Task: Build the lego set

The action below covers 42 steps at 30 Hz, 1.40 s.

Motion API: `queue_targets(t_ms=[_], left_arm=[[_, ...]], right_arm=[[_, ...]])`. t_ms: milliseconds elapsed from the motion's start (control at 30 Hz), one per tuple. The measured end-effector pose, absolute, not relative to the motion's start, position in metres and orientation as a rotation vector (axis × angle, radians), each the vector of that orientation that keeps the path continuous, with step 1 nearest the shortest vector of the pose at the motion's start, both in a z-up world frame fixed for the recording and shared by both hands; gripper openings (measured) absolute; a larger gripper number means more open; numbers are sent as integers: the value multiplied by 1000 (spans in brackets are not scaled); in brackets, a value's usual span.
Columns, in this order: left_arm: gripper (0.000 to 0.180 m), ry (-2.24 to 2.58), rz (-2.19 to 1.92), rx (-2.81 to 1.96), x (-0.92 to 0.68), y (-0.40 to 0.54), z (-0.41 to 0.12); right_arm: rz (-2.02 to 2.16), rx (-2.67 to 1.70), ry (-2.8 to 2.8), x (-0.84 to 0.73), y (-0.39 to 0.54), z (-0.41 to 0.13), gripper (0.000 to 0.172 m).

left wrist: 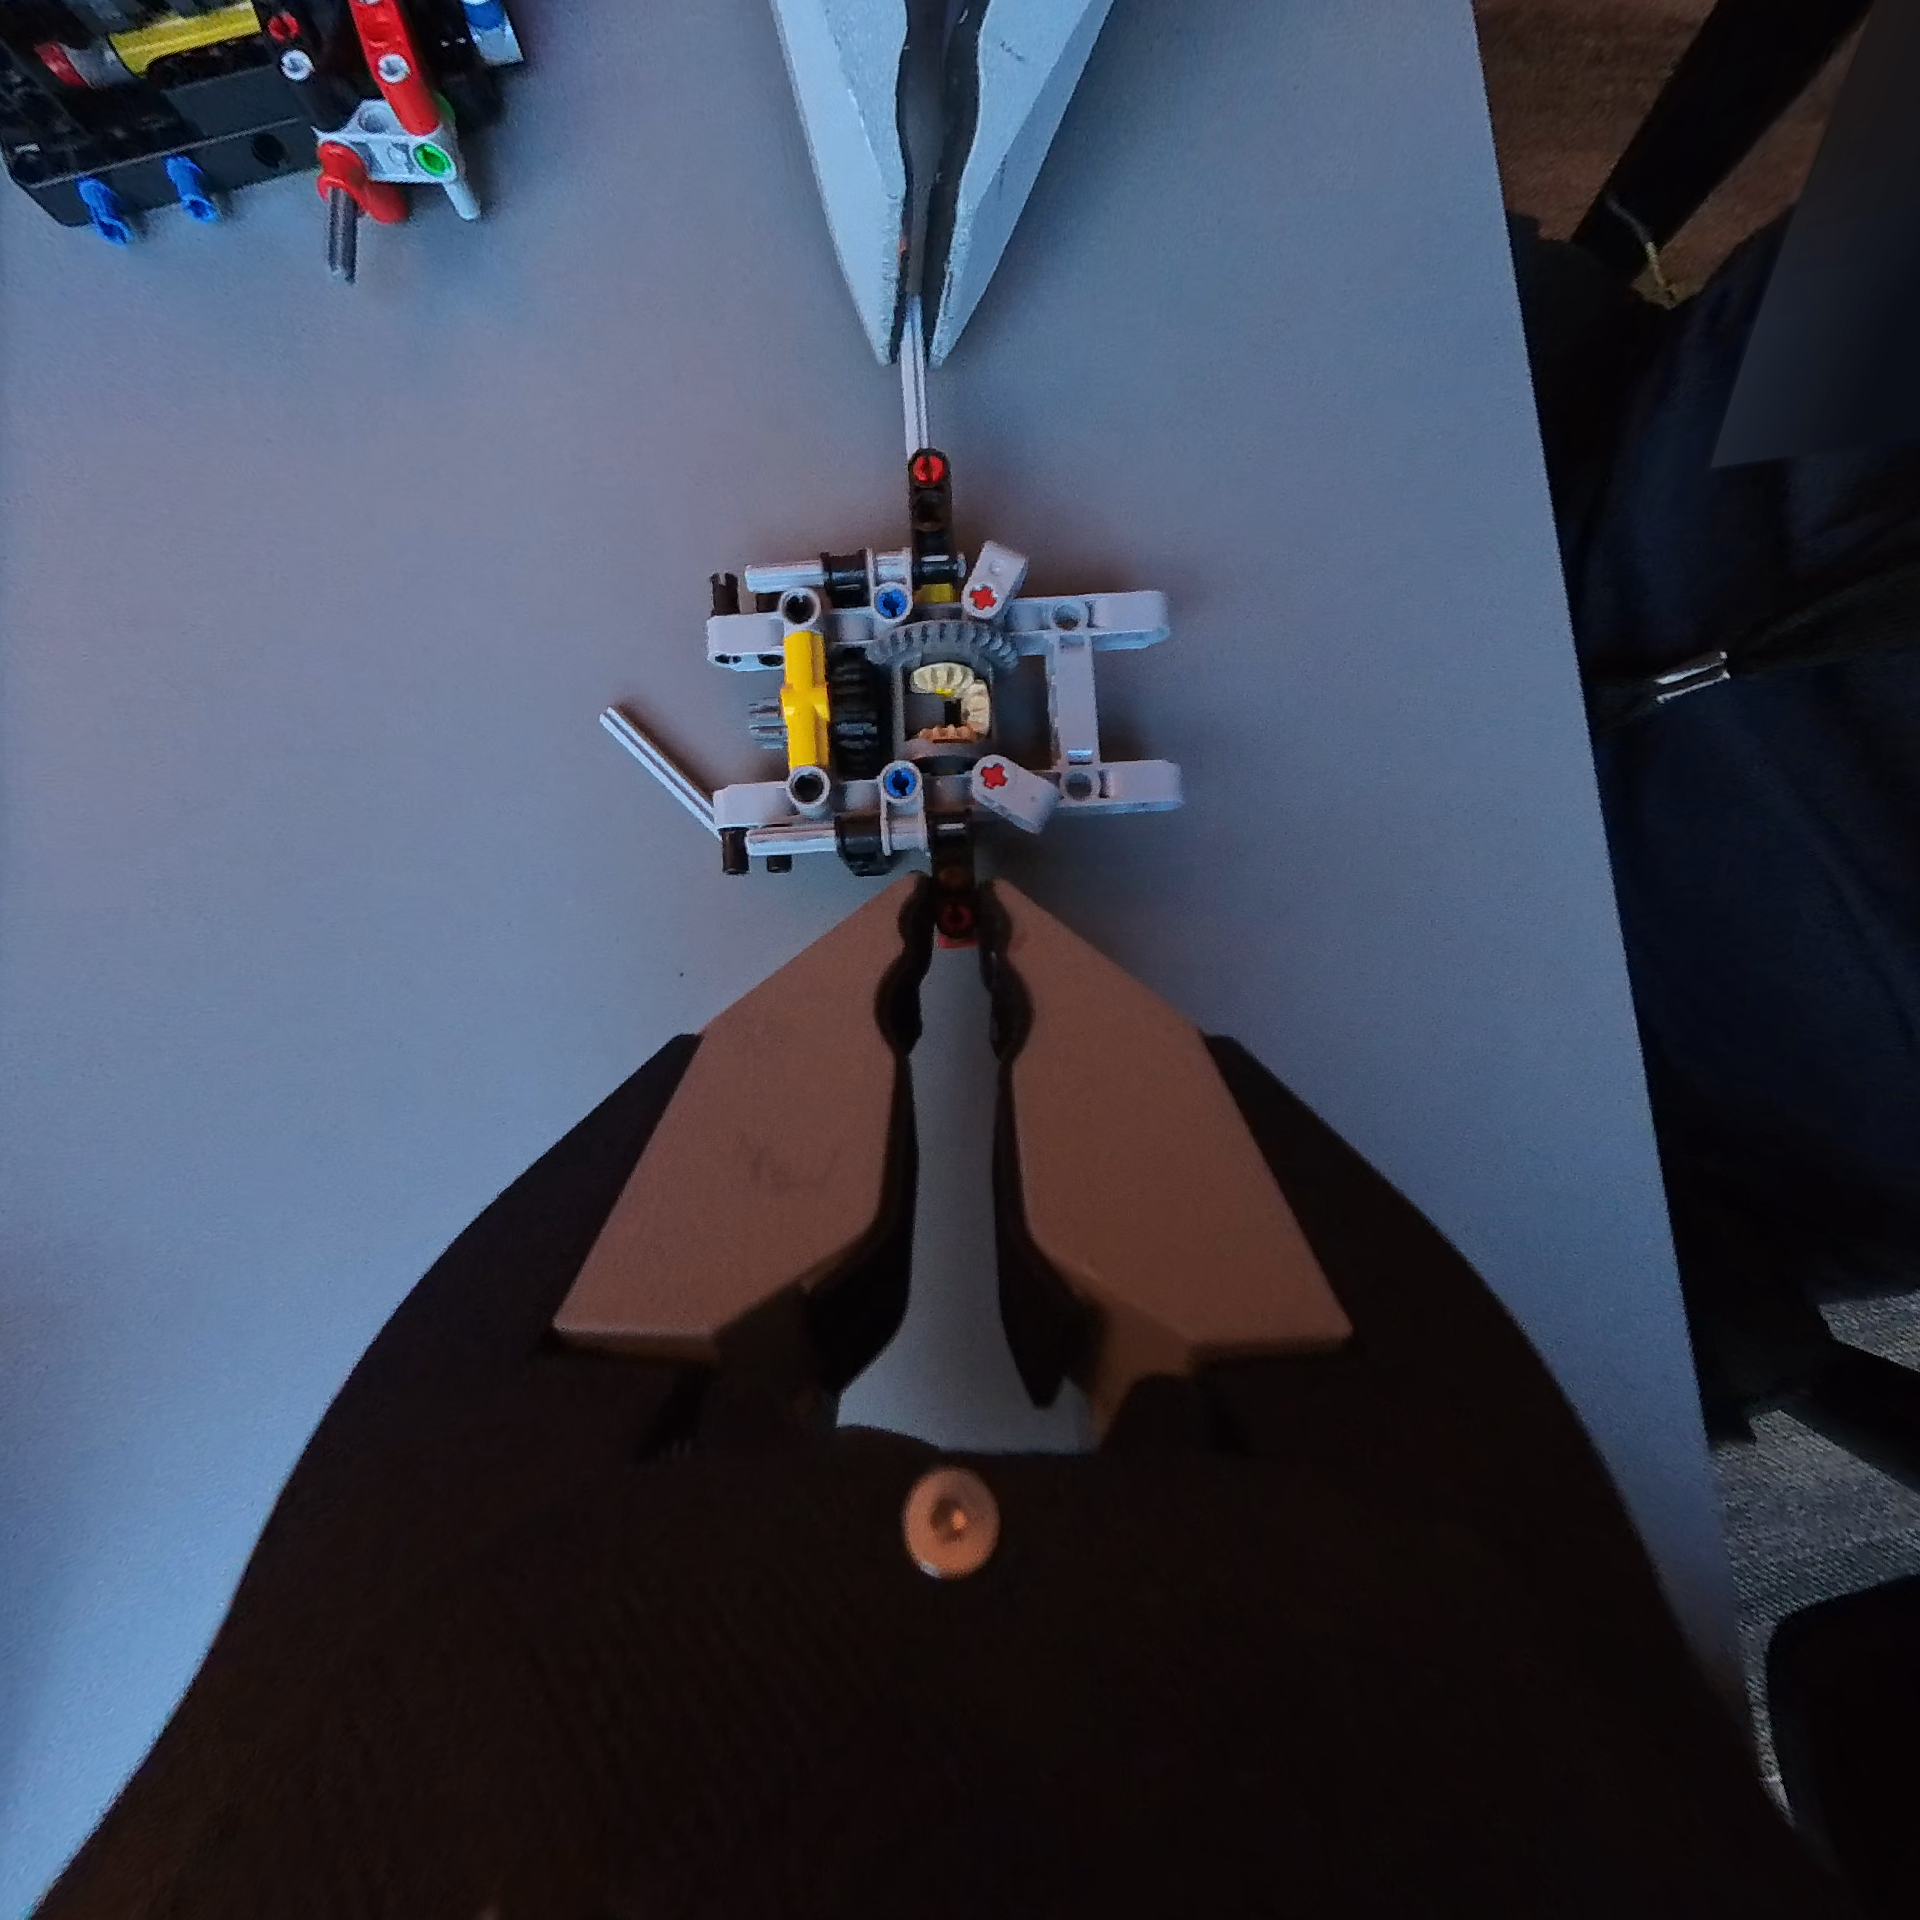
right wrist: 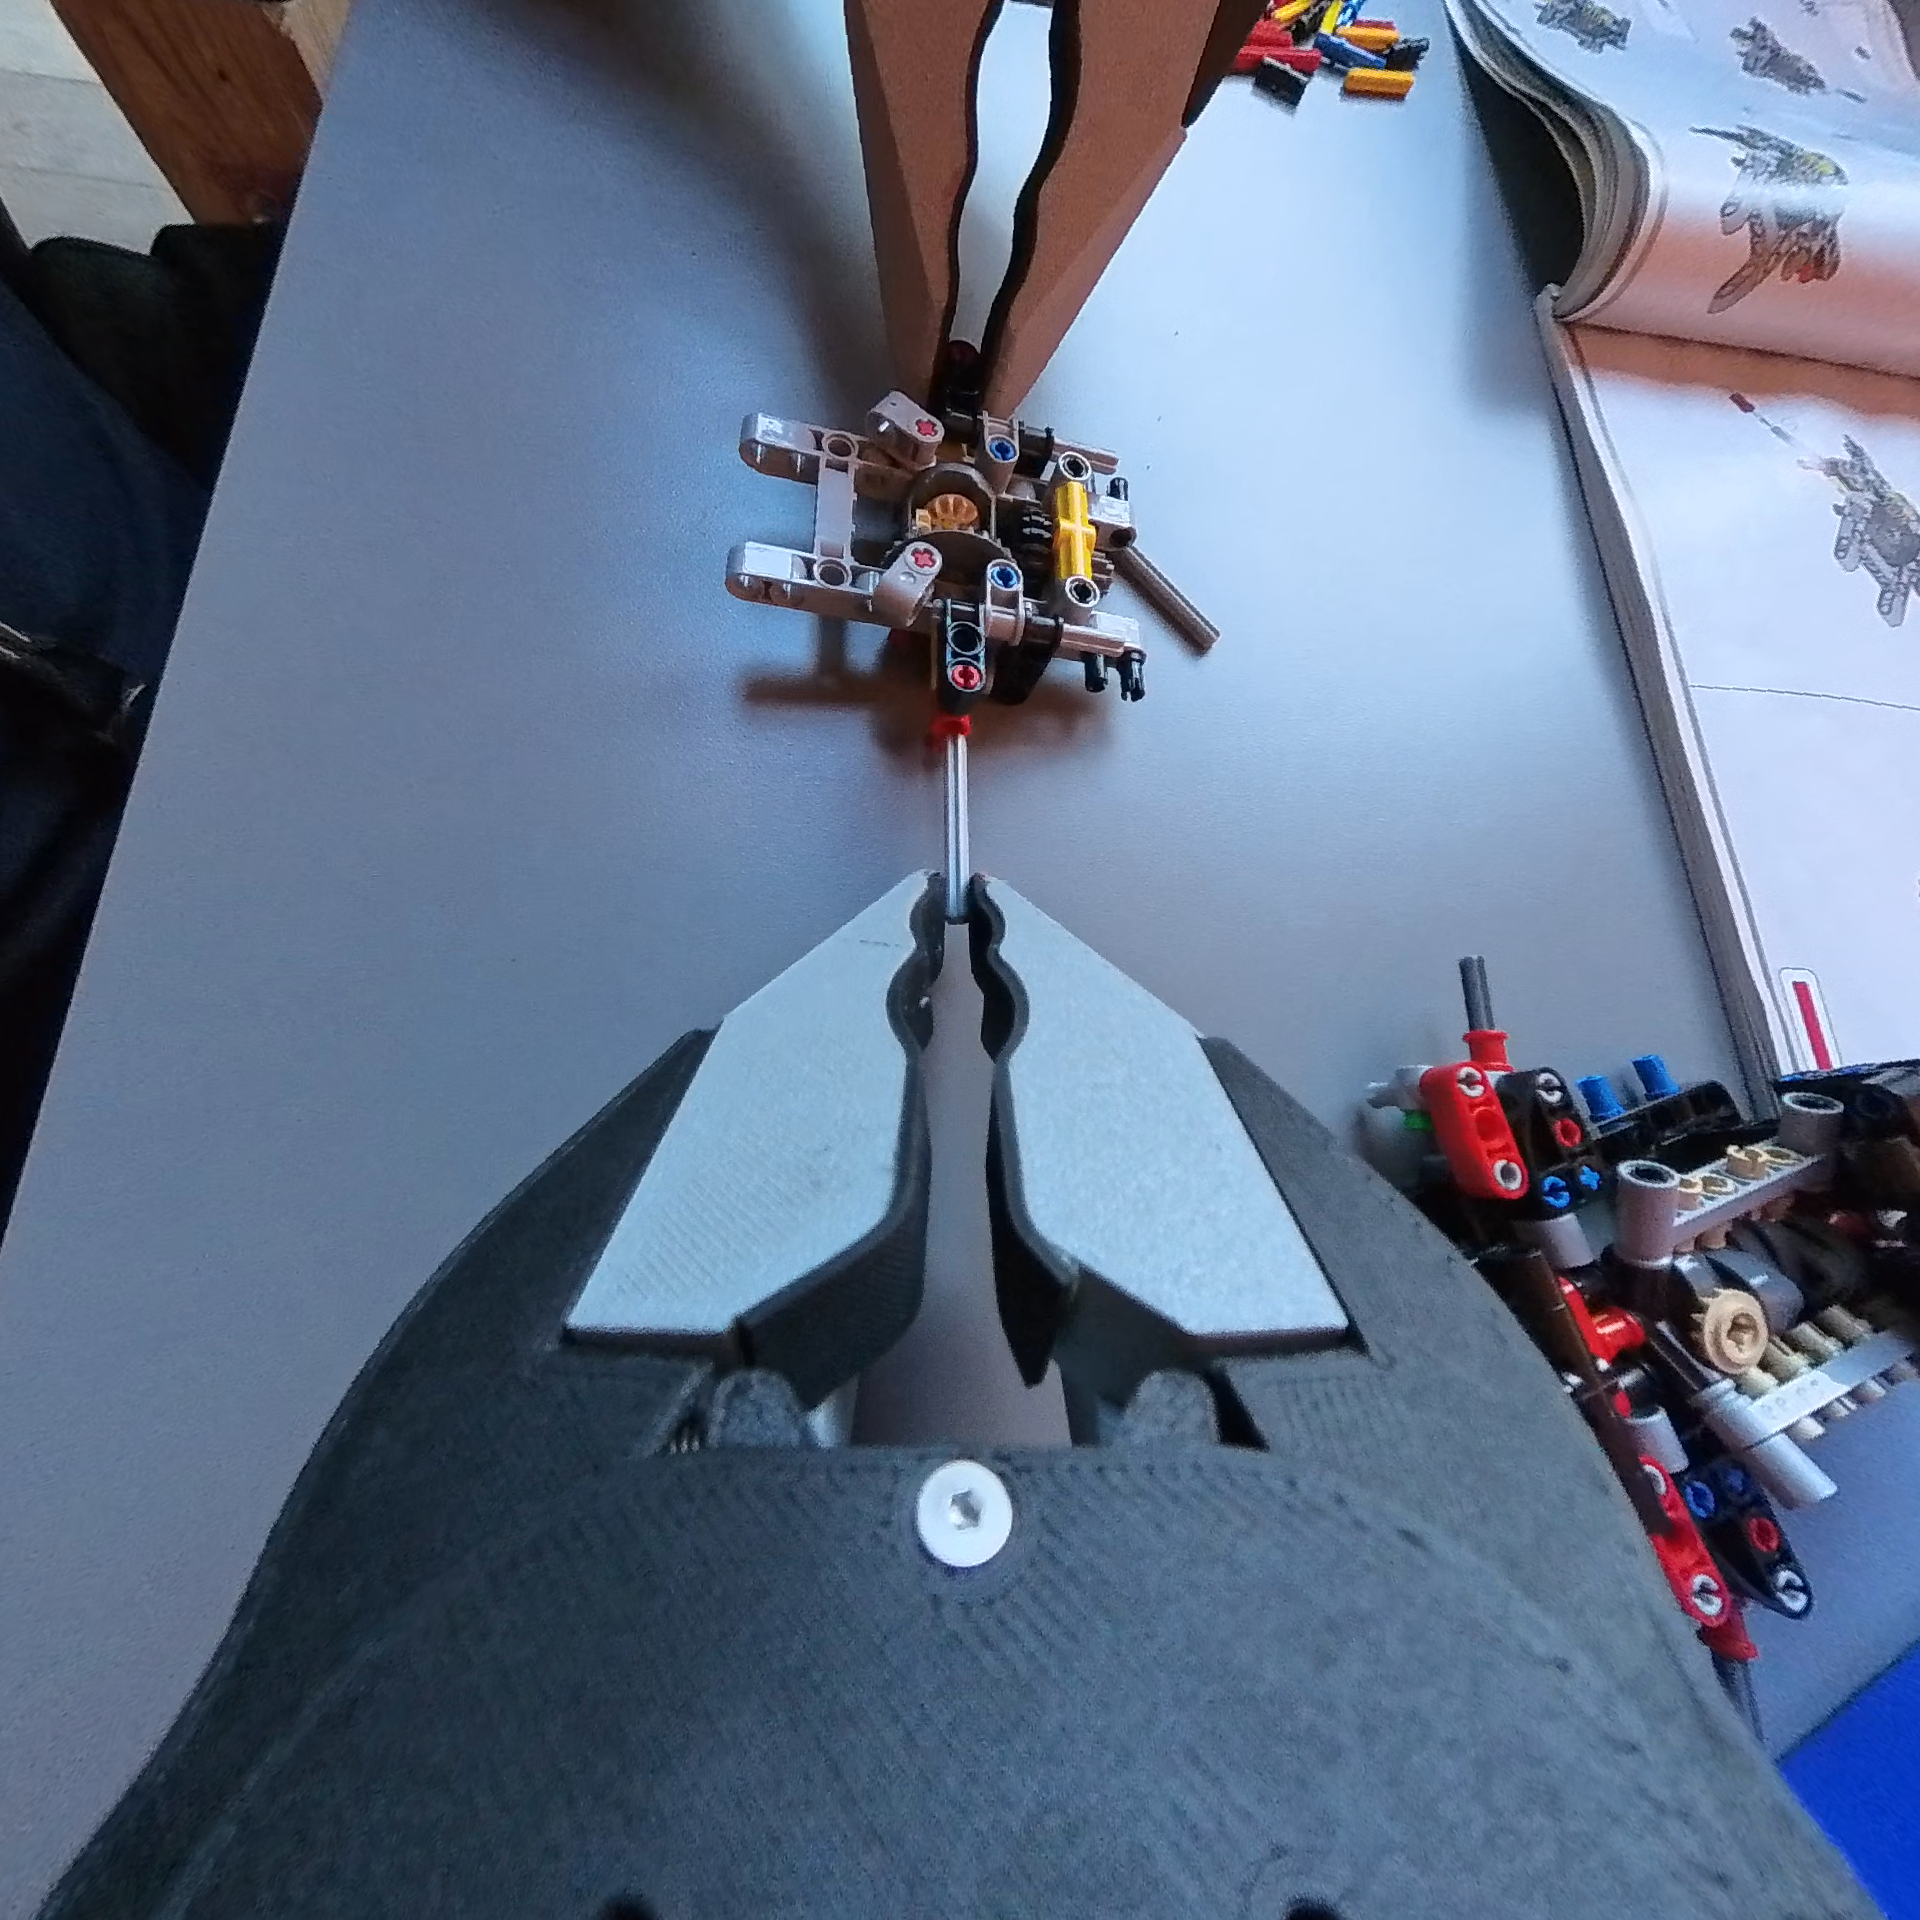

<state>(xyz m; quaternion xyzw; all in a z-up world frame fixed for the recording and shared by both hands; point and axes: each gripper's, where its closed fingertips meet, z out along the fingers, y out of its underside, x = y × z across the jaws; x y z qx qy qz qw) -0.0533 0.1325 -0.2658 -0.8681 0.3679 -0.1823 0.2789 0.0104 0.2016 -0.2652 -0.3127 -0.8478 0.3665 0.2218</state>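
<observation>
- While the grey toy frame point(left wrist: 940, 707) lies flat on the bench point(left wrist: 312, 727), it is flanked by both grippers, one at each end of a single line through its middle.
- The left gripper point(left wrist: 954, 914), with brown fingers point(left wrist: 831, 1039), is seen clenched on a short black link point(left wrist: 954, 883) with a red pin that juts from the near side of the frame; its dark wavy pads sit against the link on both sides.
- The right gripper point(right wrist: 958, 904), with pale grey fingers point(right wrist: 831, 1039), is seen clenched on the near end of a thin silver rod point(right wrist: 954, 810).
- The rod's long axis runs straight away from the right gripper; its far tip bears a small red collar point(right wrist: 952, 727) just beside a second black link point(right wrist: 966, 649) on the frame's opposite side.
- Whether the collar touches that link cannot be told.
- The frame is built of hard plastic beams with round holes, a toothed grey gear ring, a tan bevel gear, a yellow cross piece and blue pins.
- A loose grey rod point(left wrist: 660, 764) leans against one corner.
- A larger black and red toy build point(right wrist: 1662, 1299) is set well apart, beside an open booklet point(right wrist: 1766, 416) and scattered small parts point(right wrist: 1330, 52).
</observation>
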Motion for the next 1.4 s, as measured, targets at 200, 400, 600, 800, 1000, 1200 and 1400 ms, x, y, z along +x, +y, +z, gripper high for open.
queue_targets(t_ms=[200, 400, 600, 800, 1000, 1200, 1400], left_arm=[[5, 983, -533, -2332, -51, 130, -265], [5, 969, -560, -2332, -50, 130, -265], [5, 964, -568, -2329, -50, 130, -264], [5, 964, -576, -2325, -49, 130, -264], [5, 969, -590, -2316, -46, 130, -264], [5, 915, -662, -2300, -44, 134, -263], [5, 788, -793, -2279, -46, 141, -262]], right_arm=[[1034, -851, -2348, 10, 198, -264, 1], [1053, -852, -2351, 11, 197, -262, 1], [1072, -844, -2359, 13, 195, -262, 1], [1071, -850, -2362, 14, 195, -263, 1], [1115, -909, -2388, 15, 193, -265, 2], [1183, -1047, -2394, 11, 199, -265, 2], [1290, -1209, -2391, 9, 204, -264, 2]])
